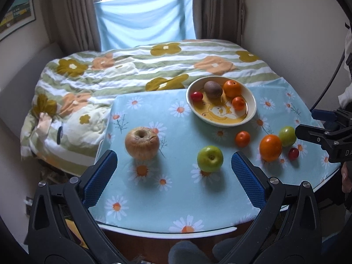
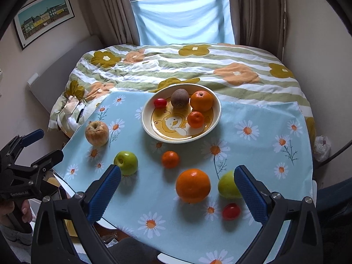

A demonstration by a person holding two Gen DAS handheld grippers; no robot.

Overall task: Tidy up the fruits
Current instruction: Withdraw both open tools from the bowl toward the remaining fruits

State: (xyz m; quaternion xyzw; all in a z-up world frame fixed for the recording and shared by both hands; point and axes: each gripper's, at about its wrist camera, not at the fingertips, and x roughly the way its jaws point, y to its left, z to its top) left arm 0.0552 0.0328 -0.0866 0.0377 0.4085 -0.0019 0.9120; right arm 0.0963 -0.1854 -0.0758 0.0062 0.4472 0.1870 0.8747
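You are holding the left gripper (image 1: 173,176) with its jaws spread, nothing between them; the green apple (image 1: 210,158) is sitting just ahead. Your right gripper (image 2: 177,192) is gaping too, the big orange (image 2: 193,186) lying loose between its fingers. Beyond both, the bowl (image 2: 217,115) is holding four fruits.

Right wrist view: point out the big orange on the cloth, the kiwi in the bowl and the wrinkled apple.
Big orange (image 2: 193,185), right wrist view, middle of its skin.
Kiwi (image 2: 180,97), right wrist view, its brown side.
Wrinkled apple (image 2: 97,133), right wrist view, front face below the stem dimple.
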